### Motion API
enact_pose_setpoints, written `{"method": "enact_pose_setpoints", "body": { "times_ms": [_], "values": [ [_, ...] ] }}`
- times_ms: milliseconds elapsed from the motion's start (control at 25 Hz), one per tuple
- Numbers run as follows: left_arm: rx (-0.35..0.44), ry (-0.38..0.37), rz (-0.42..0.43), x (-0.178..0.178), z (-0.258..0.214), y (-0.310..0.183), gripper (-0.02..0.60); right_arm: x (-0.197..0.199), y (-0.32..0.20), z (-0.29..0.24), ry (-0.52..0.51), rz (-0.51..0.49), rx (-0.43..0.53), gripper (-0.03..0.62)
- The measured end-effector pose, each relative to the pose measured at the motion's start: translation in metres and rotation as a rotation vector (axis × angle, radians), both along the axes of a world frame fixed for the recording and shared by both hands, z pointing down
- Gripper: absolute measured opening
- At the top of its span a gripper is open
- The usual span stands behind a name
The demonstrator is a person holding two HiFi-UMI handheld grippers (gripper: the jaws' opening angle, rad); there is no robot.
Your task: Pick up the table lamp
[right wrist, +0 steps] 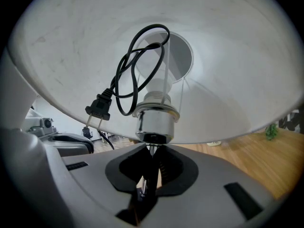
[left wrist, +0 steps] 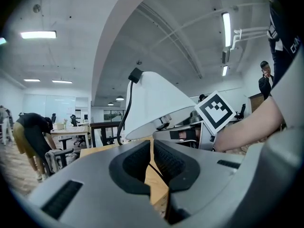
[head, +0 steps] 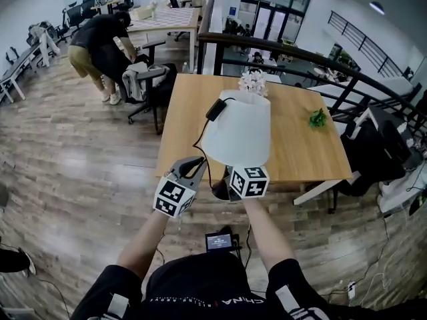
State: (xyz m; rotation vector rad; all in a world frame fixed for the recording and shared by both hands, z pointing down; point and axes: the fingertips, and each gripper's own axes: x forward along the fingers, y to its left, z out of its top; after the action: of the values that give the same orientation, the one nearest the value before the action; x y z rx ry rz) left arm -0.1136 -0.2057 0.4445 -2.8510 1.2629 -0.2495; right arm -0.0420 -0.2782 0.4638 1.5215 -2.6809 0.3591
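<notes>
Right gripper (right wrist: 153,163): fingers pinch the thin stem (right wrist: 151,149) under the chrome socket (right wrist: 154,125). The table lamp (head: 237,129) hangs tilted in the air at the near edge of the wooden table (head: 300,145). Left gripper (head: 199,162): fingers close-set, nipping the black cord (left wrist: 127,109). The white shade fills my right view and hides most of the tabletop; the plug (right wrist: 97,109) dangles inside it. White flowers (head: 253,82) at the far edge, small green plant (head: 317,119) to the right. A person (head: 100,42) bends over a chair, well apart.
</notes>
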Motion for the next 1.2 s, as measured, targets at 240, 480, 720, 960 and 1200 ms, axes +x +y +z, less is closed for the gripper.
{"method": "enact_pose_setpoints", "body": {
  "times_ms": [240, 480, 720, 960, 1200],
  "values": [
    [-0.003, 0.015, 0.027, -0.008, 0.000, 0.063, 0.037, -0.010, 0.073, -0.002, -0.020, 0.002, -0.018, 0.064],
    [-0.019, 0.048, 0.078, -0.005, 0.008, 0.099, 0.037, -0.002, 0.120, 0.008, -0.004, 0.044, -0.049, 0.064],
    [-0.032, 0.068, 0.092, 0.017, 0.010, 0.113, 0.037, 0.020, 0.133, 0.002, 0.000, 0.055, -0.055, 0.064],
    [-0.040, 0.049, 0.071, 0.043, 0.011, 0.104, 0.037, 0.043, 0.131, -0.002, -0.014, 0.040, -0.051, 0.064],
    [-0.039, 0.031, 0.075, 0.082, 0.011, 0.098, 0.037, 0.075, 0.127, -0.002, -0.006, 0.025, -0.043, 0.063]
  ]
}}
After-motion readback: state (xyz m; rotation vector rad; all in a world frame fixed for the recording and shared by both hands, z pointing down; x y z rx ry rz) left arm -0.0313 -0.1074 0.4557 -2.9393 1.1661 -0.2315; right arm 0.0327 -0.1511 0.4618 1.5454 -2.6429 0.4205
